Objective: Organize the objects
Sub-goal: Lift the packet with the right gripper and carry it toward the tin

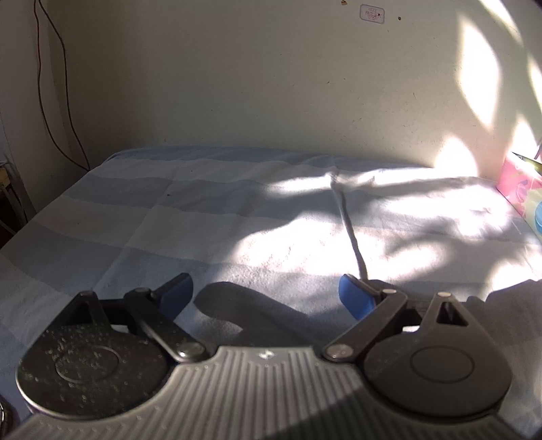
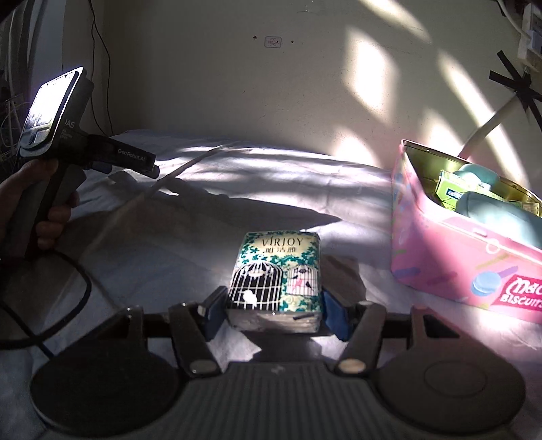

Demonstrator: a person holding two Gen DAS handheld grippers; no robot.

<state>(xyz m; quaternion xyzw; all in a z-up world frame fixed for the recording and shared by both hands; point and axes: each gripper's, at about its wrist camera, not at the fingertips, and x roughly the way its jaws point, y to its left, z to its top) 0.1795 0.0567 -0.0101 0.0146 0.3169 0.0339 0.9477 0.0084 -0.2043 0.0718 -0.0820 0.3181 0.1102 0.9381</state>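
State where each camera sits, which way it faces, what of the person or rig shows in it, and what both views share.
Left wrist: on the left gripper, looking over its empty open jaws across the blue cloth to the wall.
Right wrist: on the right gripper, clamping the tissue pack; the left hand shows at left.
Shared: the cloth, the wall sticker and the pink biscuit tin.

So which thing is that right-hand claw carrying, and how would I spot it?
Find the pink biscuit tin on the pale blue bedsheet. Left of it, the right gripper clamps a small tissue pack. It alone shows black-and-white birdcages, green leaves and the word VIRJOY.
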